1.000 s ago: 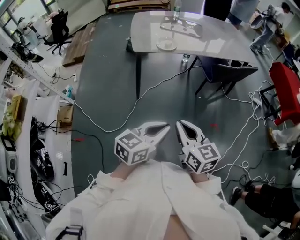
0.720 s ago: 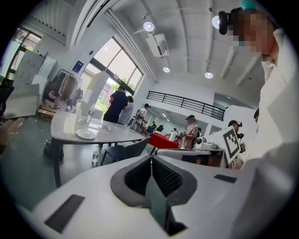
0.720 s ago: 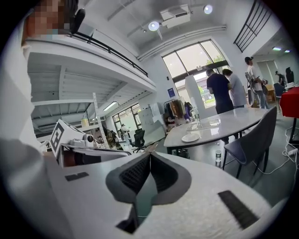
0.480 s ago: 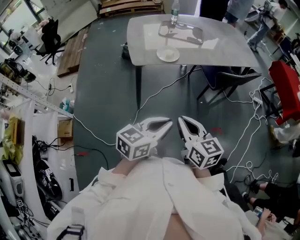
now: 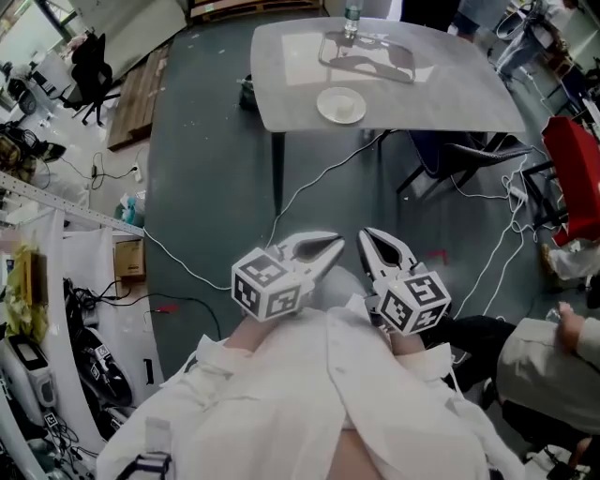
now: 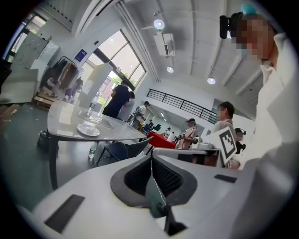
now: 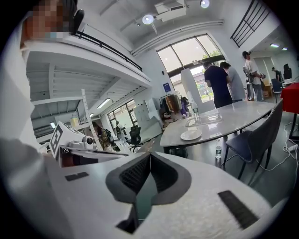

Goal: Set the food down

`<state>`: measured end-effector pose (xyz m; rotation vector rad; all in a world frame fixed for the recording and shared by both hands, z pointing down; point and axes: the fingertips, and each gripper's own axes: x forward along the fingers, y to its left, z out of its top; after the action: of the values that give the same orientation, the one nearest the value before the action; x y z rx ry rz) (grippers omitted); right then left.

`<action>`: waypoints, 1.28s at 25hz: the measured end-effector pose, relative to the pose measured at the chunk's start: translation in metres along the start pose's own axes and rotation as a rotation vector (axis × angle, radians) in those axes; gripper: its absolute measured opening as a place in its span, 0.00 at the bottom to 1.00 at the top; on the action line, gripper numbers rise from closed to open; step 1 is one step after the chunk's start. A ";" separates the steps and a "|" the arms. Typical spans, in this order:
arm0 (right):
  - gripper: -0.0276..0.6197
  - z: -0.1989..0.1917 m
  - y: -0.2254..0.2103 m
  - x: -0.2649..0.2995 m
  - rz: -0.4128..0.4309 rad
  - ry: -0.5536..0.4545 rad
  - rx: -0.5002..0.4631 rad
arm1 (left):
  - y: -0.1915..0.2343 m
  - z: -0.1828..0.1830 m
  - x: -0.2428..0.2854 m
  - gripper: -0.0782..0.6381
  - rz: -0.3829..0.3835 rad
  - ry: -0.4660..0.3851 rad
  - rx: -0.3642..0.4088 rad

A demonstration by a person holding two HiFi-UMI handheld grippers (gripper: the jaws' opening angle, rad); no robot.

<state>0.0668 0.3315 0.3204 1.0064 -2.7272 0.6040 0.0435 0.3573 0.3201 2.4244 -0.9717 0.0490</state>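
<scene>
Both grippers are held close to my chest, above the grey floor and well short of the table [image 5: 441, 94]. My left gripper [image 5: 330, 247] is shut with nothing in its jaws; in the left gripper view [image 6: 151, 164] the ribbed pads meet. My right gripper [image 5: 368, 238] is likewise shut and empty, and the right gripper view [image 7: 149, 162] shows its pads closed together. On the table sit a white plate [image 5: 339, 105], a clear tray [image 5: 367, 56] and a bottle [image 5: 352, 17]. The plate [image 6: 88, 129] [image 7: 190, 135] looks empty. I see no food in any view.
White cables [image 5: 309, 183] trail across the floor between me and the table. A dark chair [image 5: 459, 155] stands at the table's right side, with a red object [image 5: 577, 169] beyond it. A person in grey [image 5: 548, 361] is at the lower right. Shelving and gear line the left.
The table and plate sit lower and nearer in the head view than a second ago. A person in grey has come into view at the lower right. Both grippers stay shut.
</scene>
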 end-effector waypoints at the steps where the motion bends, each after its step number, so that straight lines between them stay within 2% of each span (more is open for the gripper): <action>1: 0.05 0.000 0.000 0.004 0.003 0.003 0.004 | 0.005 0.000 -0.001 0.14 0.005 0.002 -0.007; 6: 0.05 0.003 -0.011 0.030 0.017 0.016 0.006 | 0.032 0.005 0.004 0.14 0.027 0.011 -0.022; 11: 0.05 0.023 -0.036 0.060 0.010 0.012 0.004 | 0.064 0.030 0.021 0.14 0.046 -0.007 -0.018; 16: 0.05 0.043 -0.066 0.094 0.015 0.021 -0.006 | 0.095 0.046 0.045 0.14 0.056 0.016 -0.009; 22: 0.05 0.091 -0.107 0.138 0.032 0.011 -0.025 | 0.143 0.096 0.078 0.14 0.097 -0.020 -0.009; 27: 0.05 0.117 -0.145 0.172 0.055 0.030 -0.045 | 0.176 0.122 0.115 0.14 0.115 -0.030 -0.024; 32: 0.05 0.145 -0.181 0.203 0.082 0.031 -0.054 | 0.205 0.149 0.149 0.14 0.133 -0.032 -0.007</action>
<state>0.0279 0.0261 0.3063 0.8699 -2.7524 0.5515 -0.0025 0.0667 0.3175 2.3573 -1.1449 0.0538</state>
